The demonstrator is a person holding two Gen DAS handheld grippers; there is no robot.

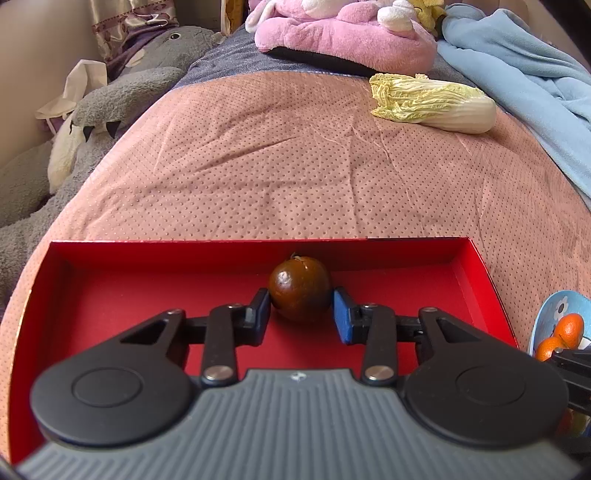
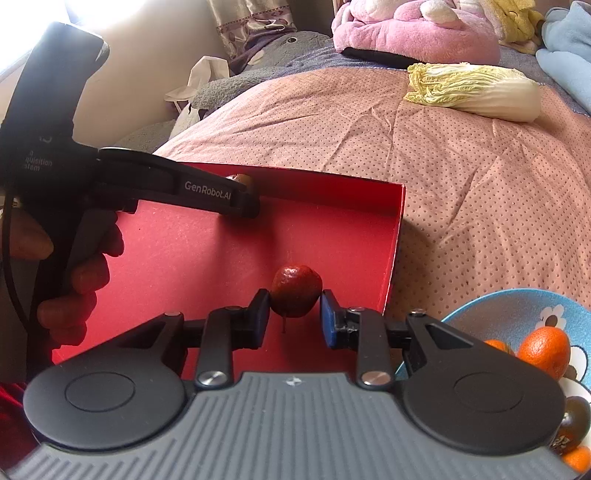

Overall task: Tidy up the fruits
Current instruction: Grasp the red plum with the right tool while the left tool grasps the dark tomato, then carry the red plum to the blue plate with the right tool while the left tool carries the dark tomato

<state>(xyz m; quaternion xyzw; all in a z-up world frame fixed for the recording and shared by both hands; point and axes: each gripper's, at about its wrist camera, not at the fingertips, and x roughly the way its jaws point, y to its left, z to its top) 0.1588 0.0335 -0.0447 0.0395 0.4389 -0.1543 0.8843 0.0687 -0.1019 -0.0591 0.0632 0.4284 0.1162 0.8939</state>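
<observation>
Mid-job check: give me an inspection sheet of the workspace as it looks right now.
Surface: pink dotted bedspread.
Job's things: red tray holding a dark brown fruit and a red fruit; oranges in blue bowl.
Clutter: napa cabbage.
Grippers: left gripper open around the brown fruit; right gripper open around the red one.
Cables: black cord at left handle.
Surroundings: plush toys, blue blanket.

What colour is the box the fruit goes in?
Red. The box shows best in the left wrist view, where a dark brown fruit sits inside.
</observation>
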